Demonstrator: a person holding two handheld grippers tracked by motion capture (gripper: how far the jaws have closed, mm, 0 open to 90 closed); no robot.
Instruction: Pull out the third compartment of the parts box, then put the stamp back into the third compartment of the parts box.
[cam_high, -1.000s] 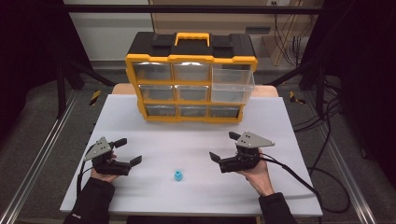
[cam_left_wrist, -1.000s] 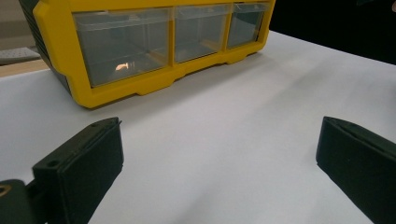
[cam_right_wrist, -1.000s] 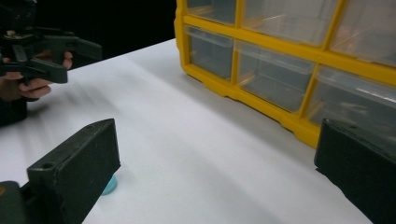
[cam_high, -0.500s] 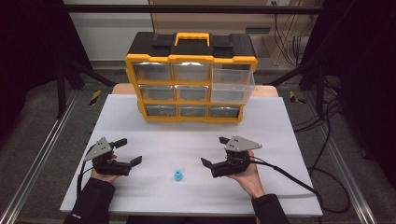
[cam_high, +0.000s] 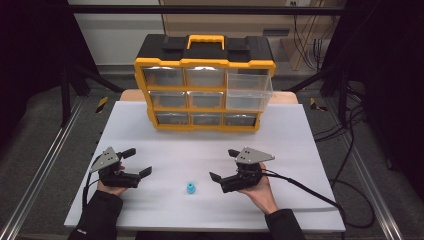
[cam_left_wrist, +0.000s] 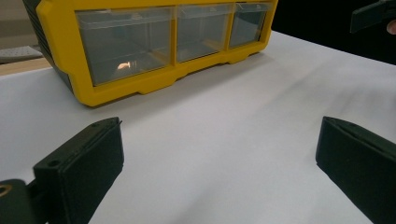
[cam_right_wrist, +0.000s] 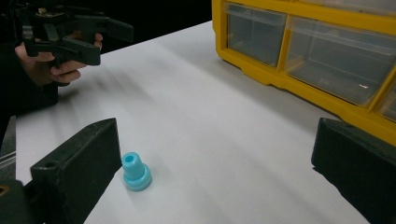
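Covering most of the lower half of the high view, a white tabletop (cam_high: 300, 150) lies flat and bare, apart from a few things. At its far edge, in the upper middle of the frame, stands a yellow drawer cabinet (cam_high: 205, 87) with a black top and clear drawers; its upper right drawer (cam_high: 248, 92) is pulled out. Dark curtains close off the upper left and upper right corners, grey floor shows along both sides, and black cables (cam_high: 350, 145) trail over the floor at the right. A small blue plastic piece (cam_high: 191, 188) stands upright on the sheet at lower centre. The right gripper (cam_high: 223, 165) sits just right of it, jaws wide apart and holding nothing; in the right gripper view the piece lies near the left jaw, not touching. The left gripper (cam_high: 137, 162) rests at lower left, well apart from the piece, jaws likewise spread wide and empty.
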